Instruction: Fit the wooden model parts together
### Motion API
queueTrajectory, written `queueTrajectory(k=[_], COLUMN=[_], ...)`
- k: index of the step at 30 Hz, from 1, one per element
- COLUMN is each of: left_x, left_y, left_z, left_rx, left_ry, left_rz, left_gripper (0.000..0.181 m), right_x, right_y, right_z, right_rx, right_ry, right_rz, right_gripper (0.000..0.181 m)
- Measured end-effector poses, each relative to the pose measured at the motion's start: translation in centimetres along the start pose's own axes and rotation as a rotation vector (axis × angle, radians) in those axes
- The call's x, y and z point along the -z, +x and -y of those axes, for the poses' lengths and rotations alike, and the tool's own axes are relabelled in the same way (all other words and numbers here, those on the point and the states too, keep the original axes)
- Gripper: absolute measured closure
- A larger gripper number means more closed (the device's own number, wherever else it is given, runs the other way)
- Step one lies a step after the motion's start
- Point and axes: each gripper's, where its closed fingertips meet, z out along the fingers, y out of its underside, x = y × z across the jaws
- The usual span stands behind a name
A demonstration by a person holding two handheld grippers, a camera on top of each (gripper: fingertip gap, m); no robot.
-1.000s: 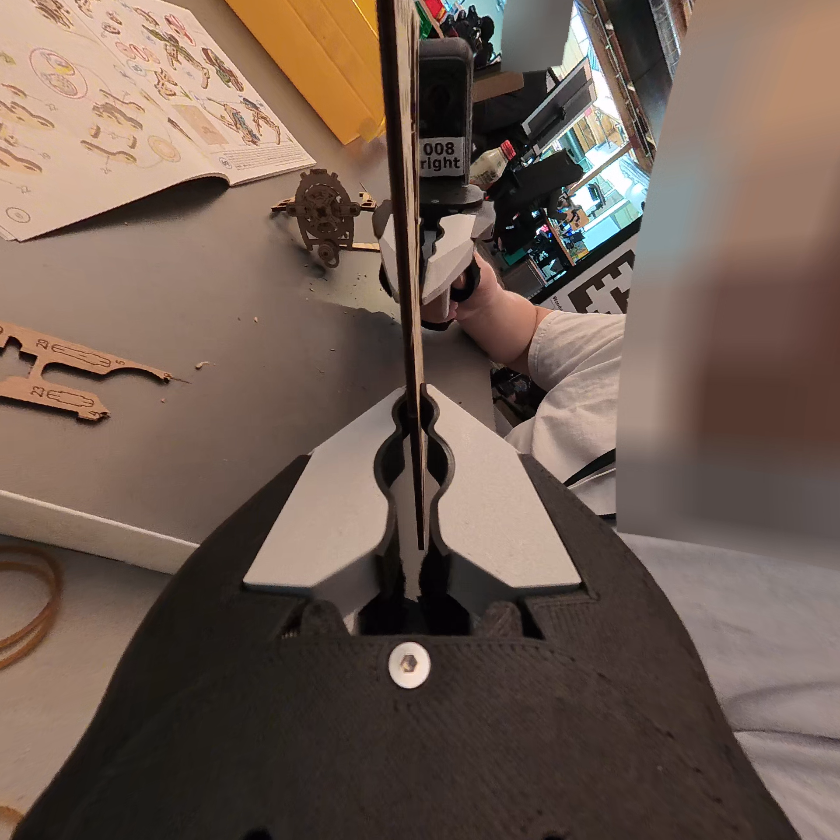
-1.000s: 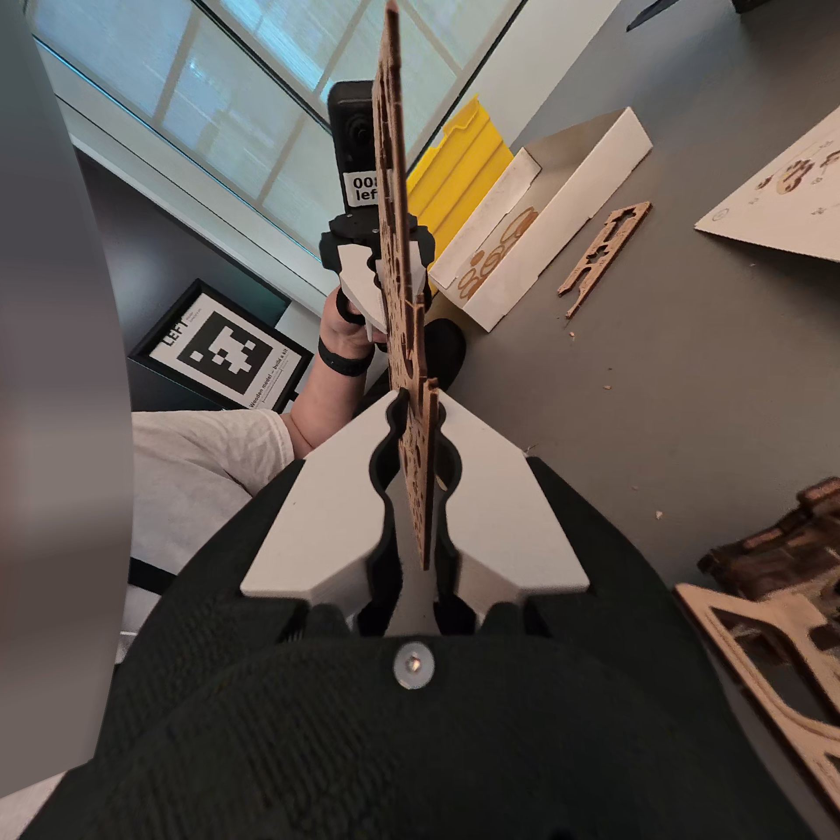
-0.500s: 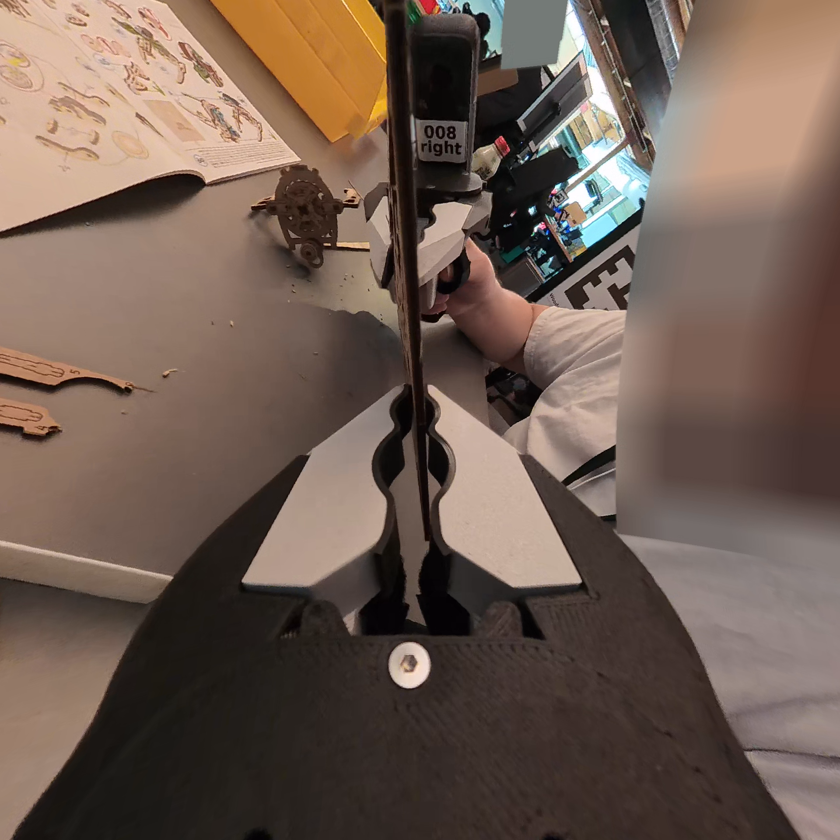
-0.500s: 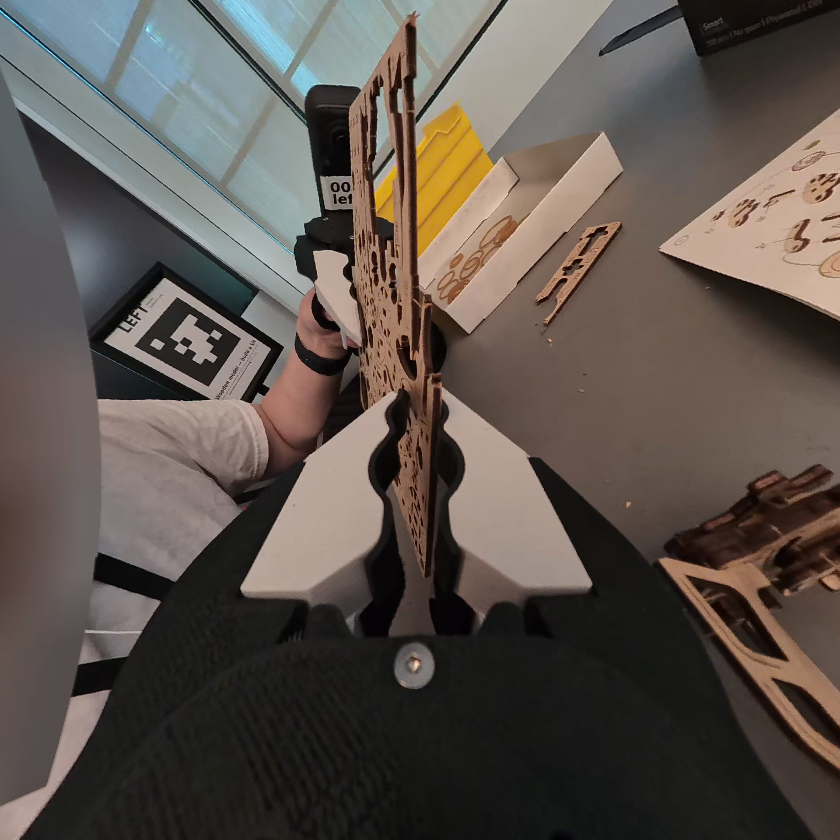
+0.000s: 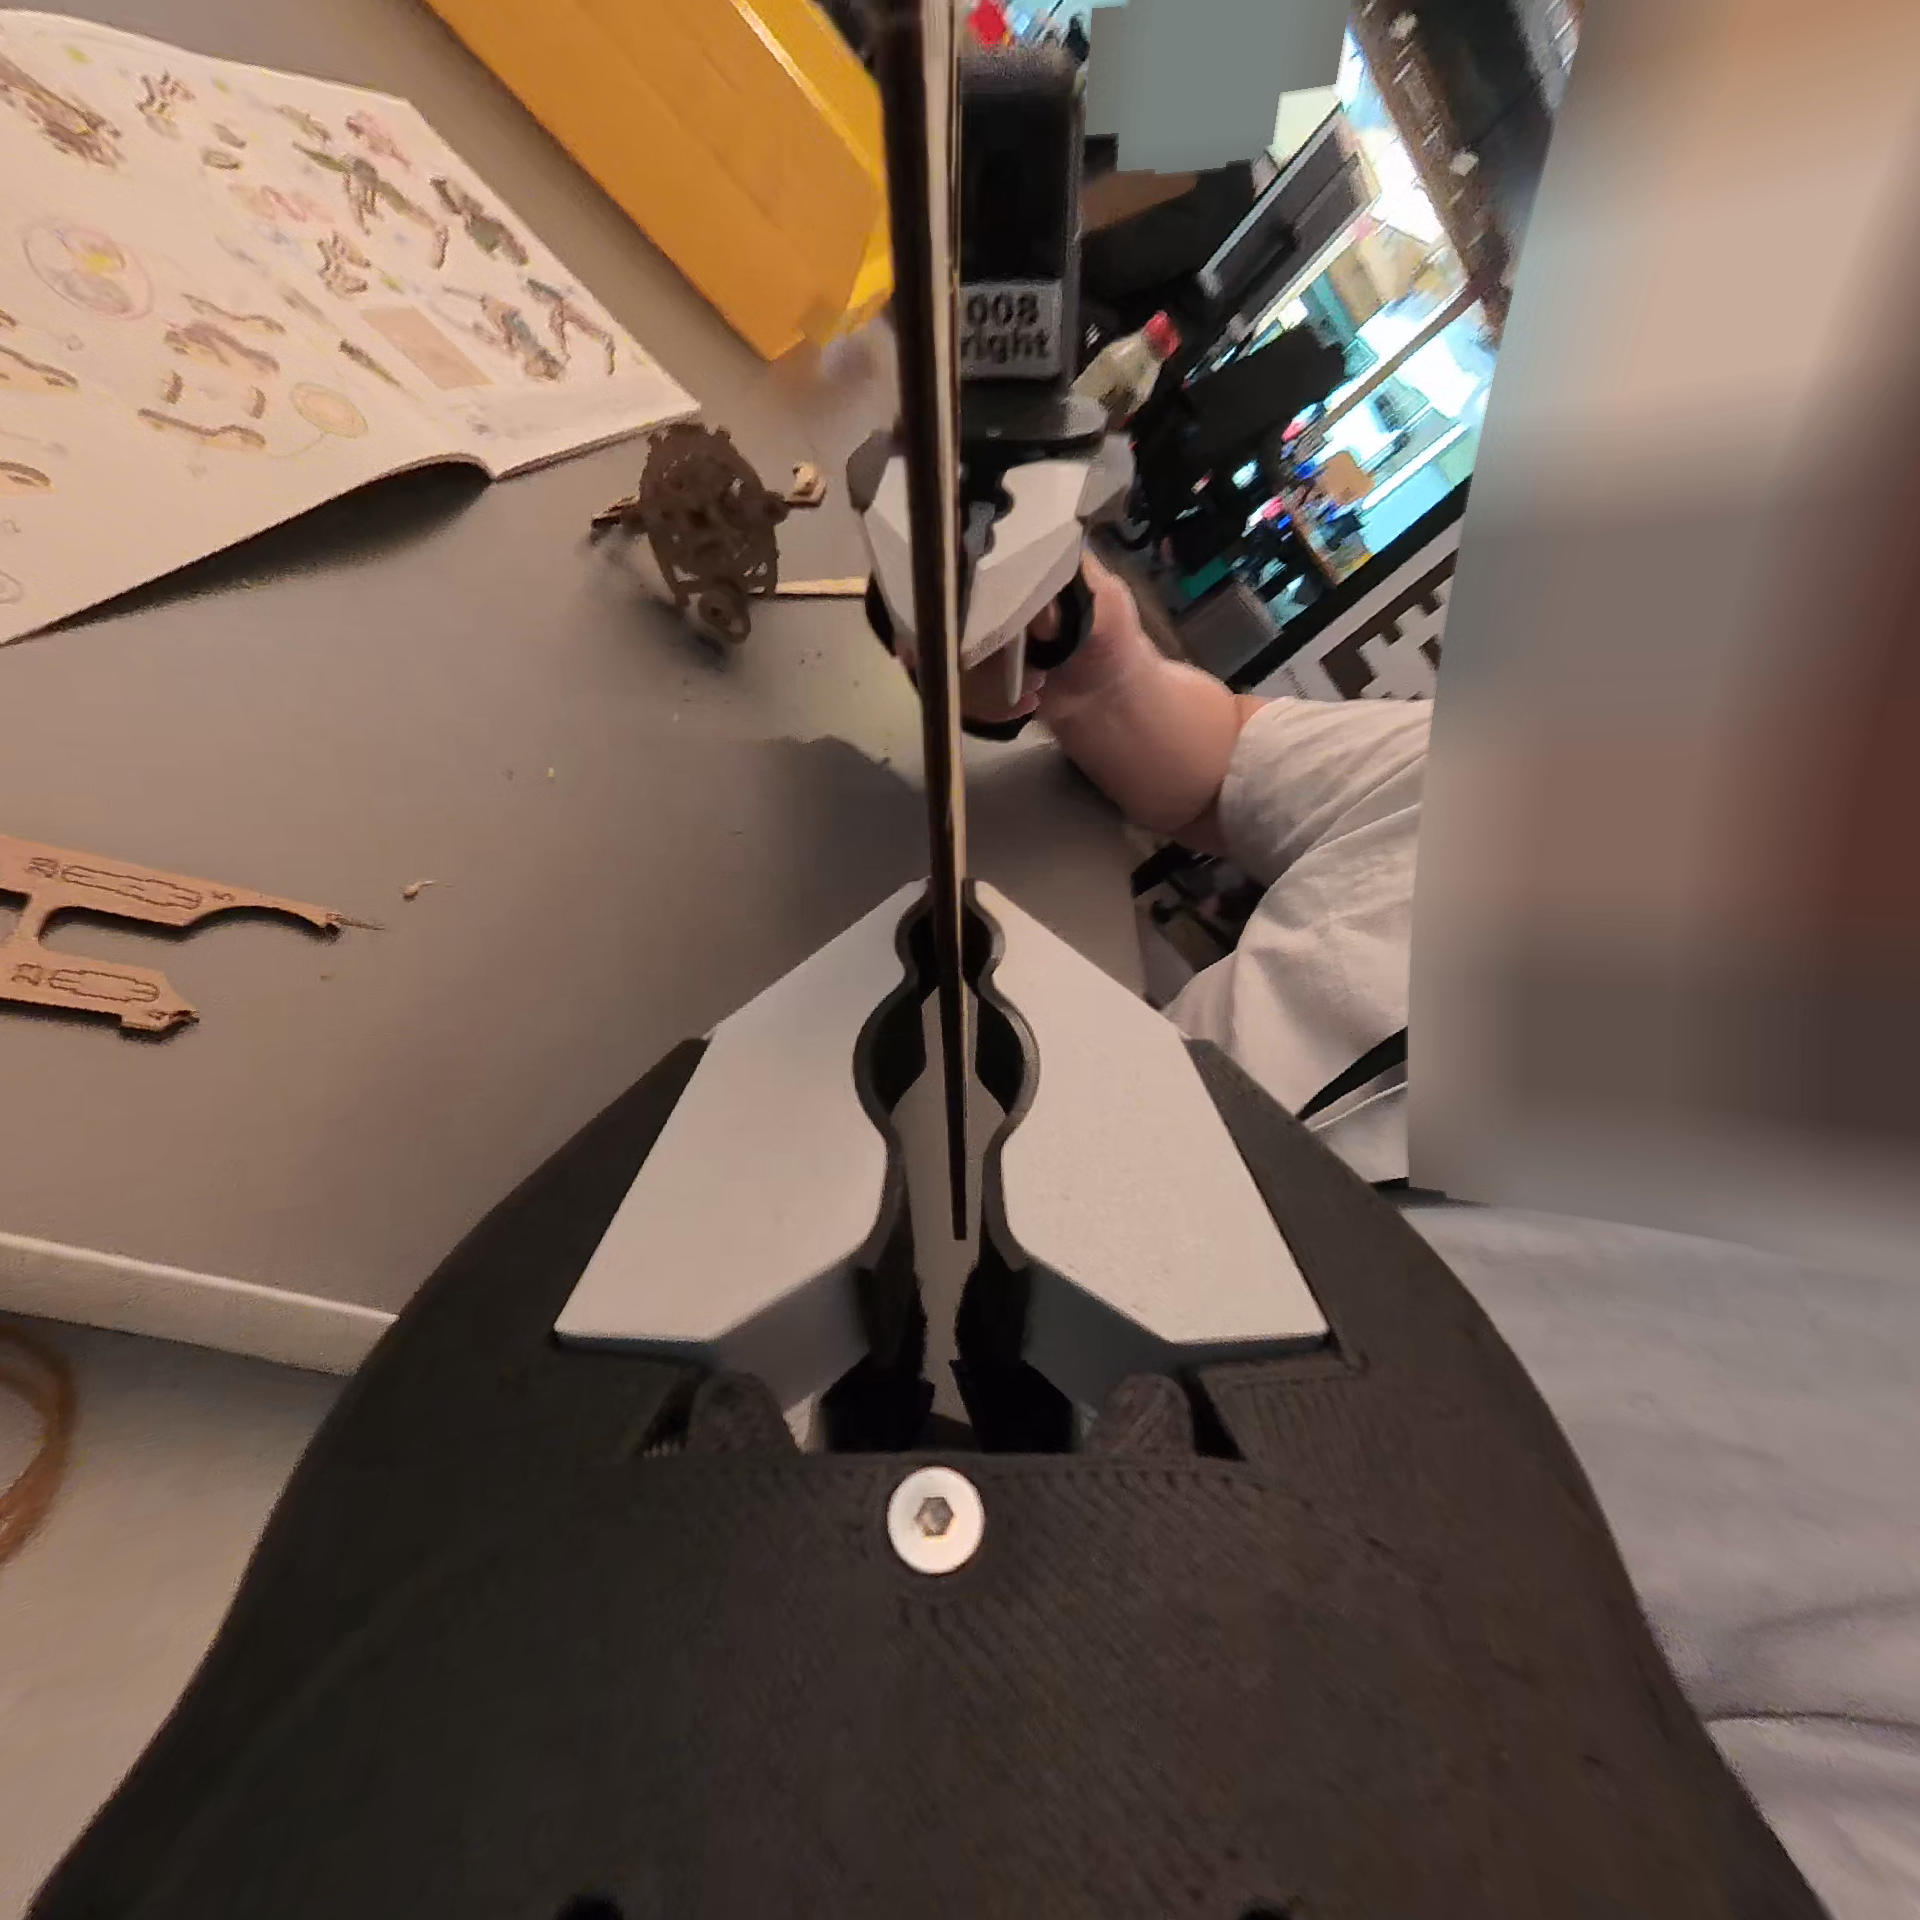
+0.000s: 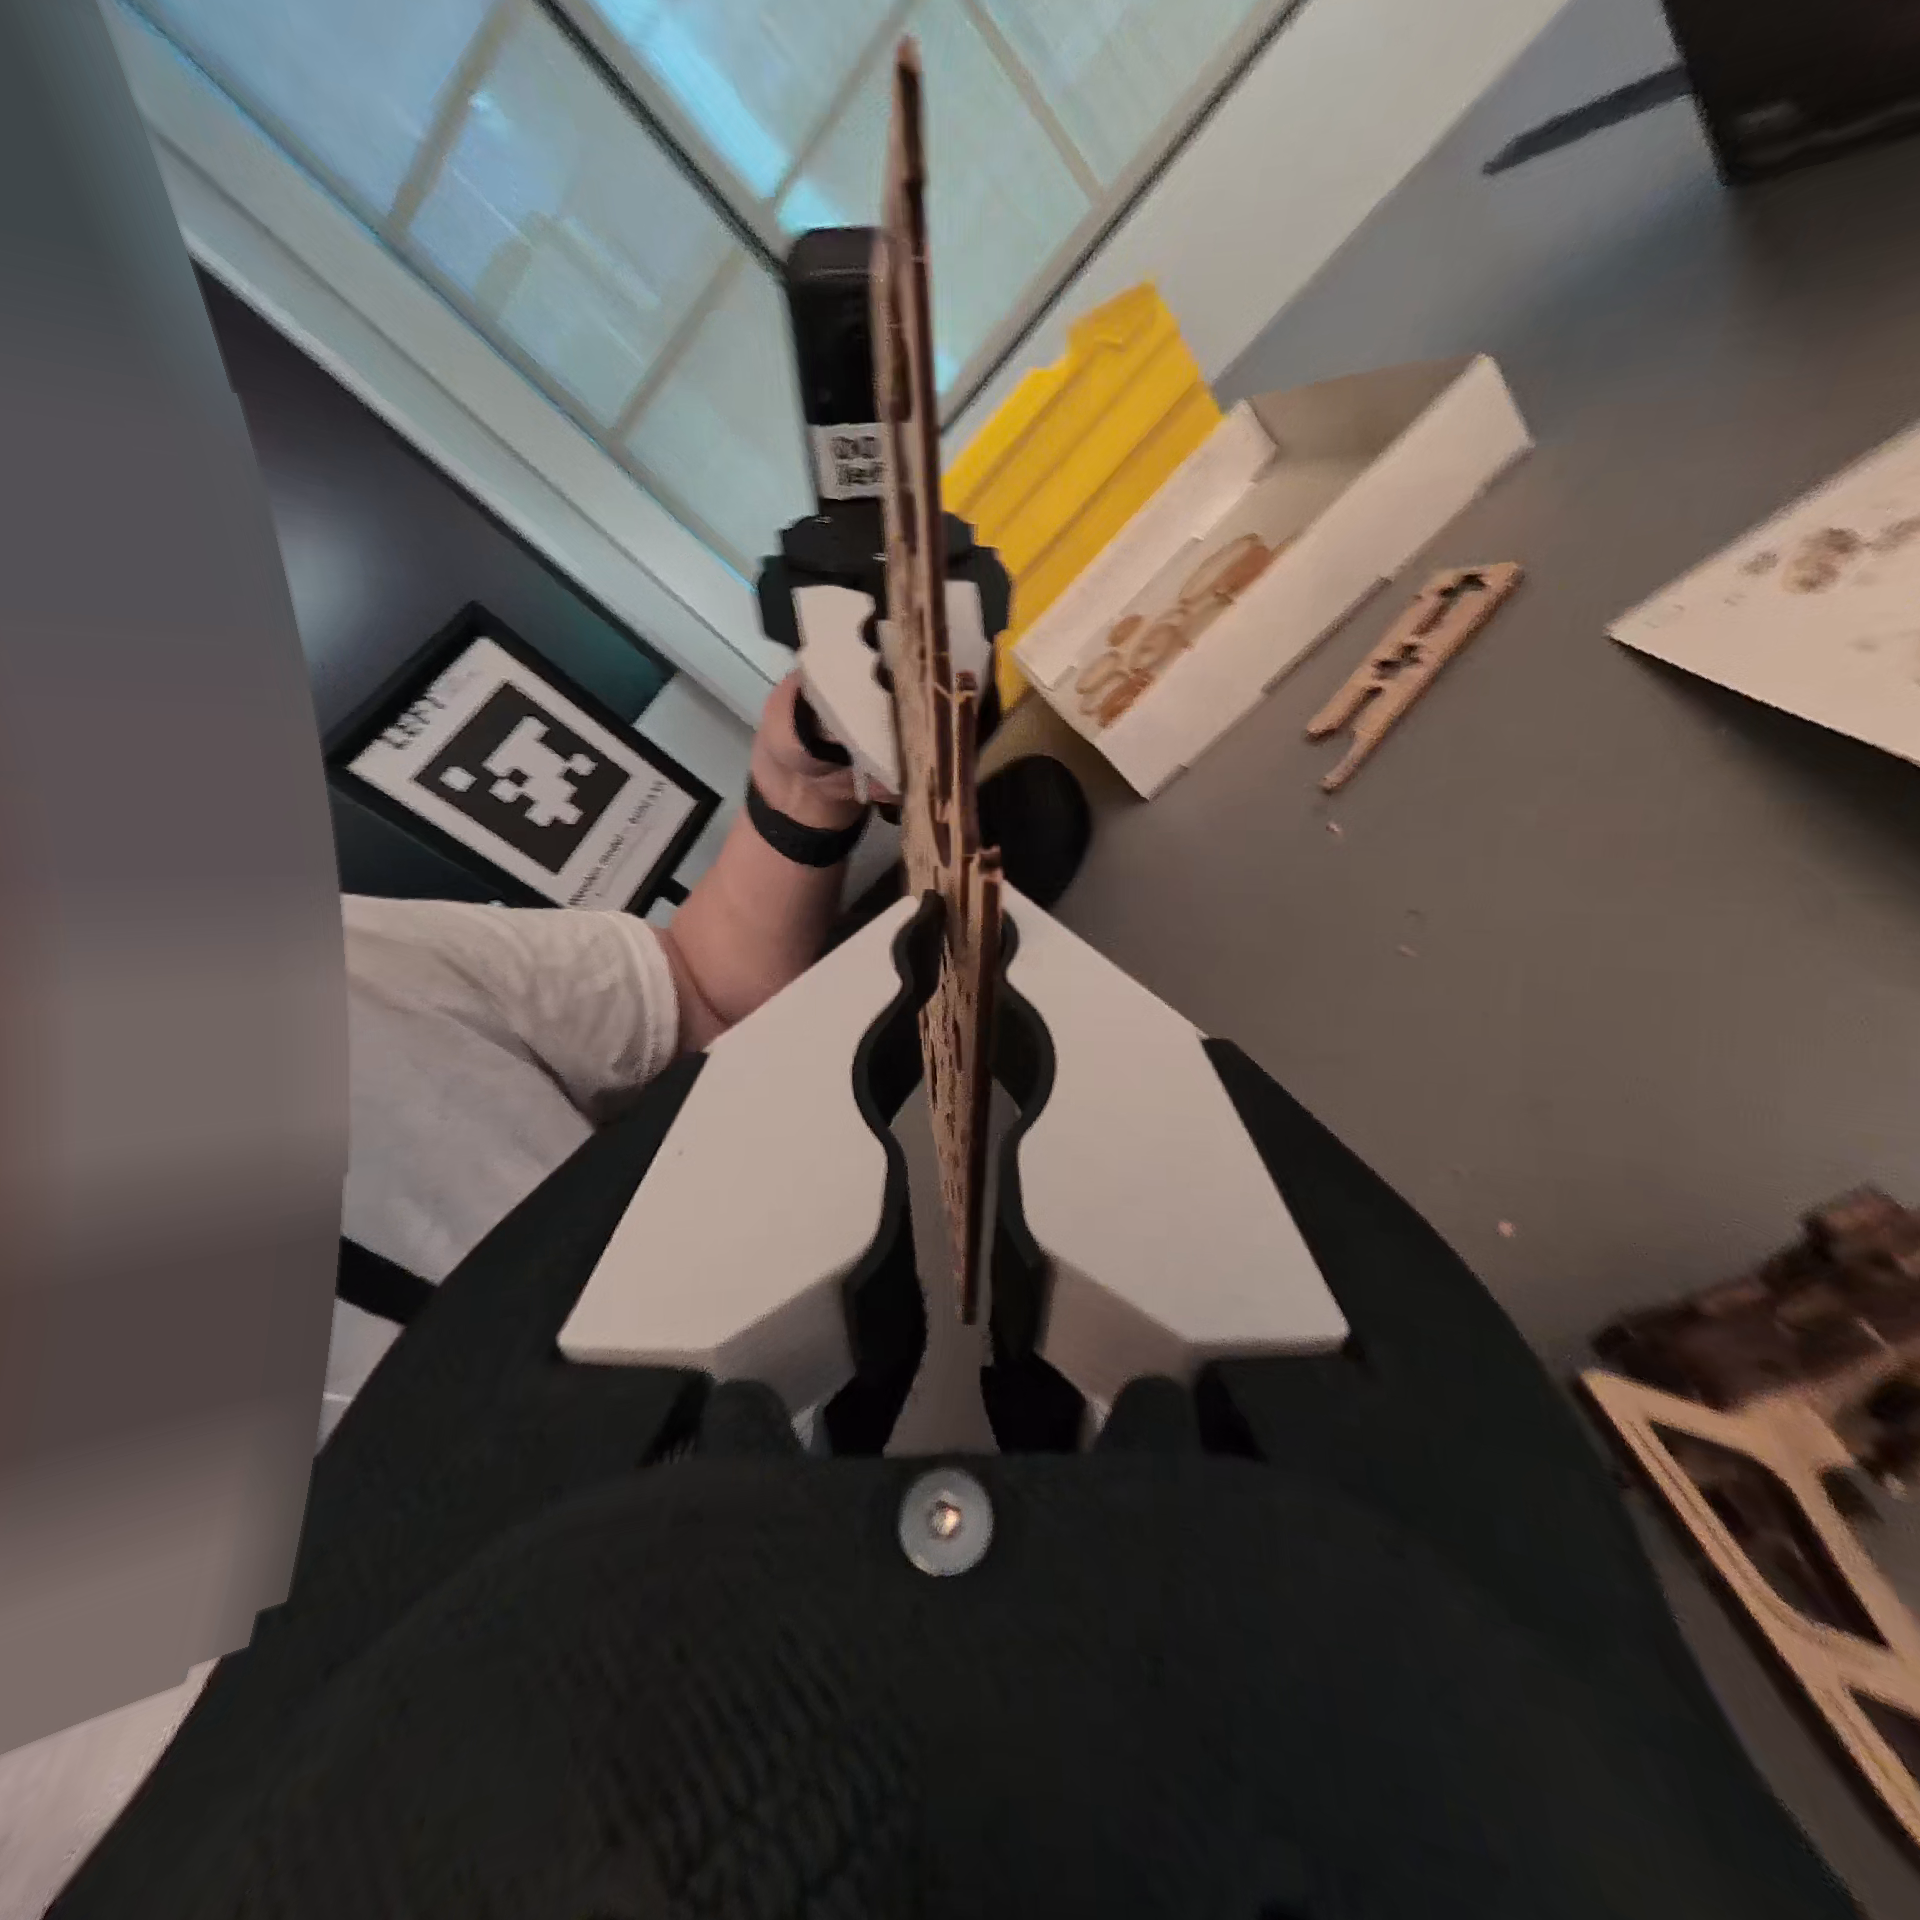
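A thin laser-cut wooden sheet point(image 5: 930, 436) stands edge-on between both grippers, held in the air over the table's near edge. My left gripper point(image 5: 948, 904) is shut on one end of it. My right gripper point(image 6: 961, 914) is shut on the other end of the same sheet point(image 6: 920, 582), which shows several cut-out holes. Each view shows the other gripper at the far end of the sheet: the right one point(image 5: 971, 561) in the left wrist view and the left one point(image 6: 883, 675) in the right wrist view. A dark, partly built wooden gear assembly point(image 5: 707, 530) stands on the grey table point(image 5: 468, 748).
An open instruction booklet point(image 5: 260, 312) and a yellow box point(image 5: 707, 156) lie at the back. A leftover wooden frame piece point(image 5: 114, 935) lies at the left. In the right wrist view there are a white box with parts point(image 6: 1268, 561), a wooden strip point(image 6: 1413, 655), and a dark model on a frame point(image 6: 1787, 1382). One gripper's finger ends stand about 8 centimetres off the other's.
Both grippers stay shut on the sheet. The sheet has turned back to nearly edge-on in the right wrist view, and both views have shifted slightly over the table.
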Motion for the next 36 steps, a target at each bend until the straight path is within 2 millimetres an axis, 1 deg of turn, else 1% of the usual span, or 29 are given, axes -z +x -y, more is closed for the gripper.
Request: queueTrajectory(k=[1,4,7,10,13,16,22,24,25,27,28,30,32,33,34,35,36], left_x=[0.2,0.1,0.0,-0.1,0.0,-0.3,-0.6,-0.8,-1.0,-0.7,-0.5,-0.4,-0.3,0.0,0.5,1.3,2.3], left_y=[0.0,-0.4,-0.4,-0.5,0.1,0.8,1.0,1.5,1.8,0.8,0.5,0.4,0.4,0.3,0.2,0.1,0.1], left_z=[0.1,0.0,0.2,0.2,0.7,0.6,0.4,0.4,0.3,0.3,0.5,0.4,0.3,0.5,0.7,1.3,2.2], left_rx=[0.016,0.02,0.044,0.031,0.044,0.046,0.026,0.015,0.025,0.007,0.023,0.064,0.069,0.063,0.049,0.031,0.012], left_ry=[0.005,0.006,0.022,0.02,0.051,0.05,0.042,0.04,0.031,0.034,0.044,0.049,0.038,0.04,0.051,0.08,0.127], left_rz=[-0.015,-0.005,-0.019,0.003,-0.017,-0.041,-0.035,-0.052,-0.065,-0.017,-0.028,-0.066,-0.081,-0.077,-0.063,-0.044,-0.028], left_gripper=[0.181,0.181,0.181,0.181,0.181,0.179,0.178,0.177,0.176,0.18,0.181,0.181,0.181,0.181,0.181,0.181,0.181], right_x=[-0.1,0.0,0.4,0.4,0.5,0.8,1.0,1.1,1.1,1.1,1.0,0.9,0.8,0.8,0.8,1.0,1.6], right_y=[-0.4,0.3,0.3,0.8,1.0,0.9,1.2,1.6,1.9,0.9,0.4,0.1,-0.3,-0.5,-0.7,-1.0,-1.2], right_z=[0.1,0.0,0.5,0.2,0.1,0.2,0.1,0.1,0.0,0.7,0.8,0.8,0.9,0.9,1.1,1.7,2.6], right_rx=[0.015,0.109,0.084,0.076,0.11,0.113,0.118,0.139,0.166,0.145,0.165,0.197,0.197,0.193,0.188,0.188,0.198], right_ry=[-0.004,-0.024,-0.008,-0.03,-0.045,-0.043,-0.042,-0.047,-0.056,-0.018,-0.017,-0.028,-0.022,-0.022,-0.015,0.009,0.051], right_rz=[0.013,-0.064,-0.061,-0.086,-0.106,-0.108,-0.143,-0.183,-0.21,-0.158,-0.131,-0.132,-0.108,-0.094,-0.084,-0.074,-0.073], right_gripper=[0.179,0.176,0.176,0.175,0.173,0.173,0.172,0.174,0.172,0.177,0.177,0.176,0.176,0.169,0.154,0.147,0.147])
